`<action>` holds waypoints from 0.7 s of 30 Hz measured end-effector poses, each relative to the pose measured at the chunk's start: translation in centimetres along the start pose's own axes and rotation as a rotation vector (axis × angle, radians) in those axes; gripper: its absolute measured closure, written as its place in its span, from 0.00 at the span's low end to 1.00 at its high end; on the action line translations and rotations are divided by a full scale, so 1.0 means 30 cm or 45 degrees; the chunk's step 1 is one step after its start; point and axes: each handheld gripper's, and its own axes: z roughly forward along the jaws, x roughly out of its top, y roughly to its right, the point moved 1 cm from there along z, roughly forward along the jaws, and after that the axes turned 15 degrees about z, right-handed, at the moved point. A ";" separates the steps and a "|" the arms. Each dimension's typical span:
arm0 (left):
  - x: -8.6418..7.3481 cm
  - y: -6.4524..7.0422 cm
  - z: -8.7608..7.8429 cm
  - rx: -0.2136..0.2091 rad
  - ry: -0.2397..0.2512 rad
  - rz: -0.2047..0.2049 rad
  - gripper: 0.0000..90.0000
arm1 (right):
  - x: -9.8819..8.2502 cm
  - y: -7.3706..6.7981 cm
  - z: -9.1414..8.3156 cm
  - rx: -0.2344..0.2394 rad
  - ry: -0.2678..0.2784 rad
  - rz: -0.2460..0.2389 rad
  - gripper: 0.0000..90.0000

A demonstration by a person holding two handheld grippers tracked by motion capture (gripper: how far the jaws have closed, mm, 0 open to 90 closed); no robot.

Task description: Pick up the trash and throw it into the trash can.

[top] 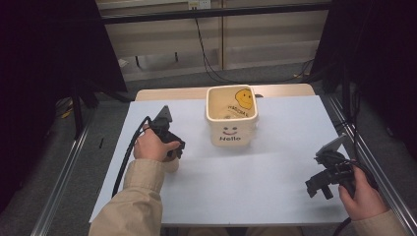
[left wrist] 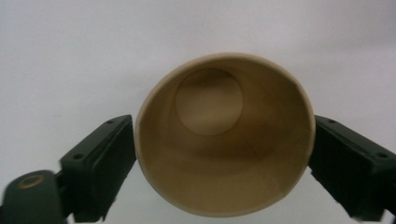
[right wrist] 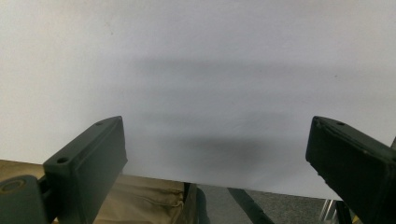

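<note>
Black jaws of the left hand-held gripper (left wrist: 224,154) clasp an empty paper cup (left wrist: 224,135) standing on white table (left wrist: 70,56).

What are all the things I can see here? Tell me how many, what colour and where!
paper cup: 1, tan, upright on the white sheet at the left, between the left gripper's fingers, empty inside
bucket: 1, cream, with a red smile and the word Hello on its front and a yellow smiley inside, at the middle back of the sheet
white sheet: 1, white, covering most of the table
table: 1, light wood, a strip showing behind the sheet
left gripper: 1, black, its fingers closed against the cup's sides
right gripper: 1, black, fingers wide apart, over the sheet's near right edge
hands: 2, in beige sleeves, at the bottom
</note>
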 end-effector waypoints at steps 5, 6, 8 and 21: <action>-0.002 0.001 -0.001 -0.027 -0.001 -0.022 0.20 | 0.001 0.002 0.001 0.002 0.004 -0.004 0.06; -0.002 -0.002 -0.008 -0.038 -0.008 -0.031 0.21 | 0.002 0.003 0.000 -0.005 0.005 0.001 0.06; -0.002 -0.004 -0.020 -0.051 0.002 -0.040 0.21 | 0.002 0.003 -0.002 -0.006 0.007 0.003 0.06; 0.030 -0.002 -0.222 -0.067 0.055 0.003 0.22 | 0.003 -0.002 -0.004 0.002 -0.002 -0.006 0.05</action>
